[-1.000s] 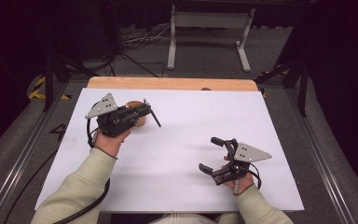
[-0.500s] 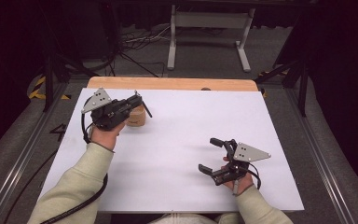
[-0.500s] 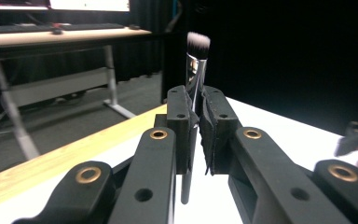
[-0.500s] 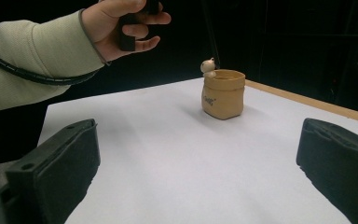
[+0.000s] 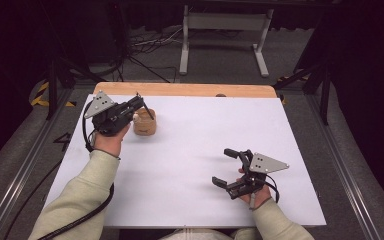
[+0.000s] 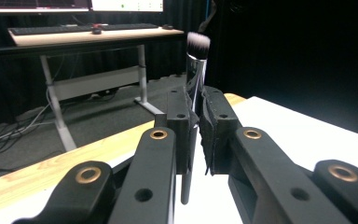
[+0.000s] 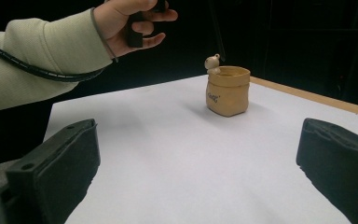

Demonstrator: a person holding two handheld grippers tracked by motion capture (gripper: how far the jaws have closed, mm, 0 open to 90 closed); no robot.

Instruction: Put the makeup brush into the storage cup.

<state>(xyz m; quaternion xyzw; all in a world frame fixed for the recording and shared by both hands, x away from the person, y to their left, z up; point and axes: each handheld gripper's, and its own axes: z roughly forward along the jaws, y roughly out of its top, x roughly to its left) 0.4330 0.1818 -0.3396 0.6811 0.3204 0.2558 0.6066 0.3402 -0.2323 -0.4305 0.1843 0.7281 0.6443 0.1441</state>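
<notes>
The left gripper (image 6: 193, 116) is clamping a makeup brush (image 6: 196, 60) between its pads, bristles pointing up, directly above the tan pot (image 5: 144, 122) at the table's (image 5: 190, 150) ten o'clock. The right gripper (image 5: 228, 166) is resting at five o'clock, jaws gaping wide, holding nothing.

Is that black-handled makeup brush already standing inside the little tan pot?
No, the black-handled makeup brush is clamped upright between the left gripper's jaws, its lower end hanging free, while the little tan pot stands apart on the white table.
</notes>
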